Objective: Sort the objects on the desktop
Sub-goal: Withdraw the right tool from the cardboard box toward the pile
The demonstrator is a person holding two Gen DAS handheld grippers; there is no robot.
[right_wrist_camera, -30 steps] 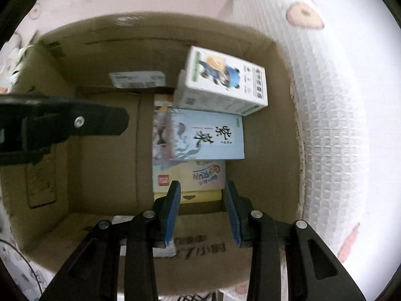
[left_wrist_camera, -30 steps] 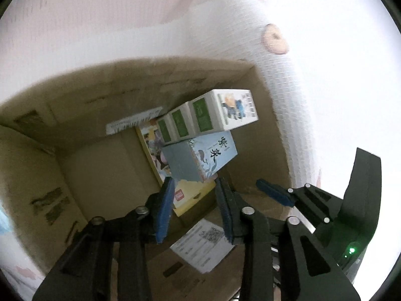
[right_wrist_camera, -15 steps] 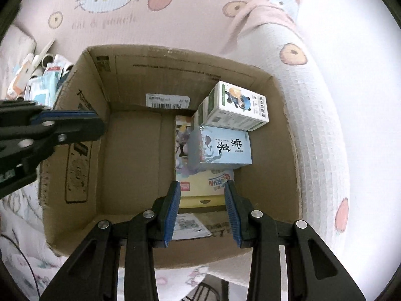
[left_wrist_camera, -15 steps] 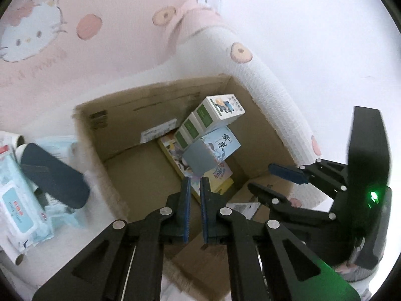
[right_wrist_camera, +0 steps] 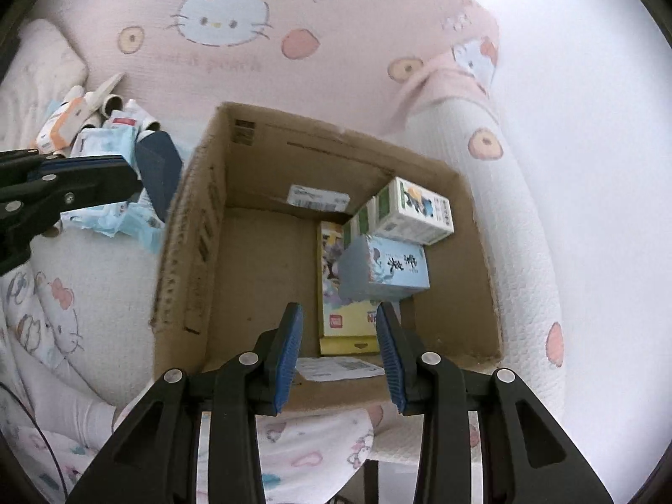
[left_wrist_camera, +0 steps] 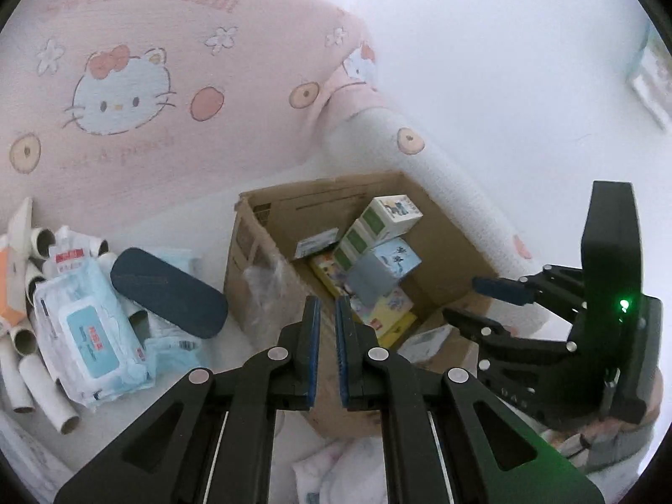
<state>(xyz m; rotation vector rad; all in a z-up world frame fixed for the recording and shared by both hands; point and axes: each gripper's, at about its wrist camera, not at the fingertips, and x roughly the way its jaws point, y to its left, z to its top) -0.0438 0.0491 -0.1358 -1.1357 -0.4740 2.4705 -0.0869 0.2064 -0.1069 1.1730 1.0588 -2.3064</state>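
An open cardboard box (left_wrist_camera: 260, 227) (right_wrist_camera: 201, 193) sits on the bed. Against its right side lie white-and-green cartons (left_wrist_camera: 390, 214) (right_wrist_camera: 416, 210), a light blue box (left_wrist_camera: 390, 264) (right_wrist_camera: 390, 269) and a flat yellow box (left_wrist_camera: 395, 319) (right_wrist_camera: 340, 329). My left gripper (left_wrist_camera: 327, 306) hovers above the box's near left edge, shut with nothing between its pads. High over the box's near wall, my right gripper (right_wrist_camera: 340, 315) is open and empty. Left of the box lie a dark blue case (left_wrist_camera: 168, 294), a wet-wipes pack (left_wrist_camera: 88, 336) and several cardboard tubes (left_wrist_camera: 25, 374).
A pink cartoon-cat blanket (right_wrist_camera: 218, 17) covers the bed behind the box. A white quilted roll (right_wrist_camera: 521, 218) runs along the box's right side, with a white wall beyond. A paper slip (right_wrist_camera: 336, 367) lies by the box's near wall. The box's left half shows bare floor.
Both grippers have lifted up and back out of the box, so the bed around it now shows. The left gripper's jaws closed from open to shut, empty.
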